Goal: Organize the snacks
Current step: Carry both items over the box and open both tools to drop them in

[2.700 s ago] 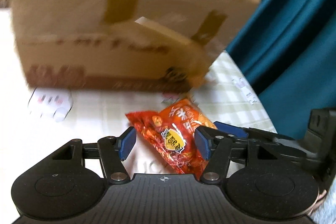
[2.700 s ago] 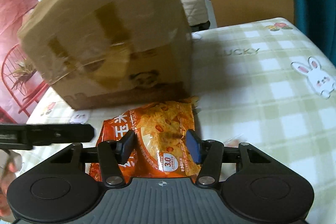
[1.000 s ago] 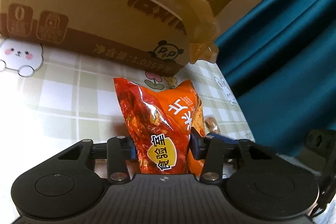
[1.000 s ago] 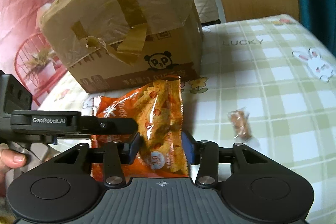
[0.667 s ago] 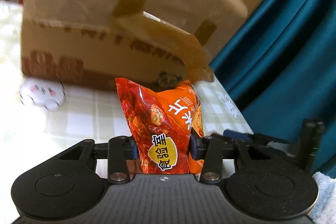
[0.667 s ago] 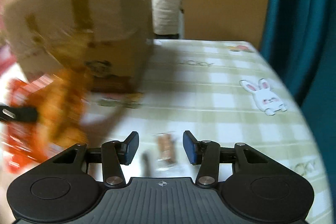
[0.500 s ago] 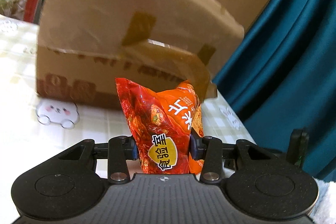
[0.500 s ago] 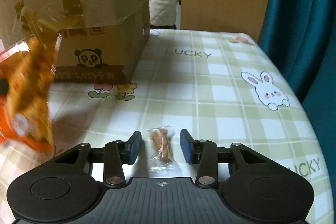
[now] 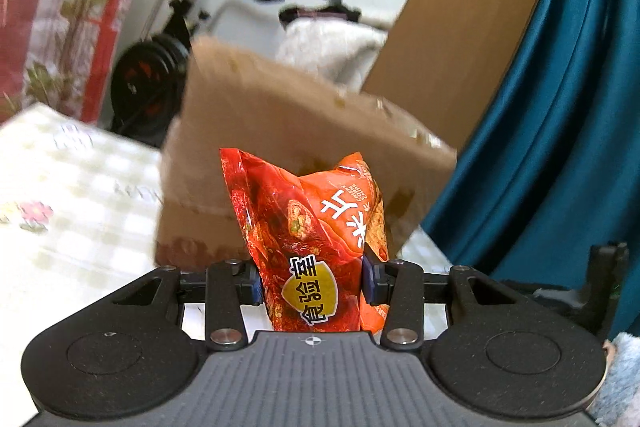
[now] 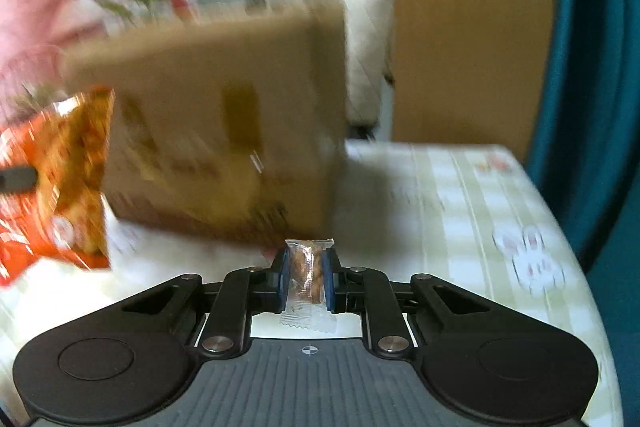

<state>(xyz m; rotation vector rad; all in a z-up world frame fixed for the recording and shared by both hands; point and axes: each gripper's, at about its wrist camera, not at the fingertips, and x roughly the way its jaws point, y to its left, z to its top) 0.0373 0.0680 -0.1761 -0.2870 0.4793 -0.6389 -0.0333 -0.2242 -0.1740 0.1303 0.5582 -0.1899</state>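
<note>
My left gripper [image 9: 312, 285] is shut on an orange-red snack bag [image 9: 308, 239] and holds it upright above the table, in front of the cardboard box [image 9: 280, 147]. The same bag shows at the left of the right wrist view [image 10: 56, 183], lifted off the table. My right gripper [image 10: 306, 281] is shut on a small clear-wrapped brown snack [image 10: 306, 277], held above the checked tablecloth [image 10: 460, 207] near the box [image 10: 224, 131]. The box top is out of view, so I cannot tell whether it is open.
A teal curtain [image 9: 560, 107] hangs on the right and a wooden panel [image 10: 472, 27] stands behind the table. A red floral cloth [image 9: 60, 7] and exercise gear [image 9: 152, 83] are beyond the table's far edge. Both views are motion-blurred.
My right gripper let go of the orange bag, moved right and closed on the small wrapped snack, then lifted it. My left gripper has raised the orange bag higher in front of the box.
</note>
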